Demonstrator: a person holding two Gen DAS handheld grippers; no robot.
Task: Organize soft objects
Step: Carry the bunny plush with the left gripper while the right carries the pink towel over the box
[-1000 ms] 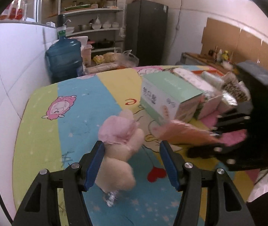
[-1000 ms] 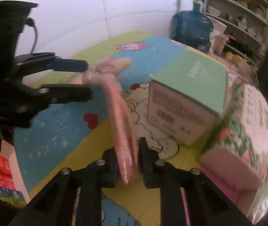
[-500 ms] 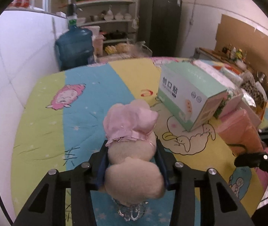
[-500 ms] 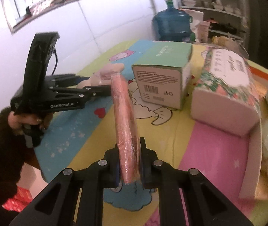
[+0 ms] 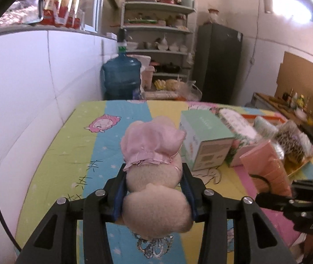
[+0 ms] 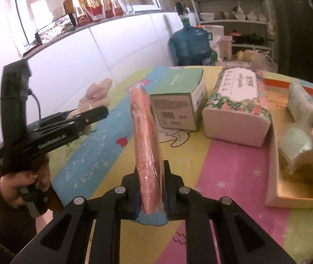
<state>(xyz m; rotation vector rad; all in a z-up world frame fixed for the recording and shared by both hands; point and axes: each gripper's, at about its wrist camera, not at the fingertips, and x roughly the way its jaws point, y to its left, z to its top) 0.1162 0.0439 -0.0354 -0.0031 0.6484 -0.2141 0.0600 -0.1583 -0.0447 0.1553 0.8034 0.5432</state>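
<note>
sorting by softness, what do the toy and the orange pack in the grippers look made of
Toy: fuzzy beige plush wearing a thin pink cloth bonnet; it bulges between the pads. Orange pack: glossy clear plastic wrap, wrinkled and shiny, probably over tissues or cloth; contents uncertain.

The right gripper (image 6: 150,181) clamps a plastic-wrapped salmon-pink flat pack (image 6: 146,140) pointing toward twelve o'clock, a green-topped cardboard box (image 6: 178,101) at one o'clock, the left gripper (image 6: 90,115) holding a beige plush toy (image 6: 97,94) at ten o'clock.

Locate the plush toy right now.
Left wrist view, centre: the plush toy is clamped in the left gripper, above the cartoon tablecloth, left of the green-topped box.
</note>
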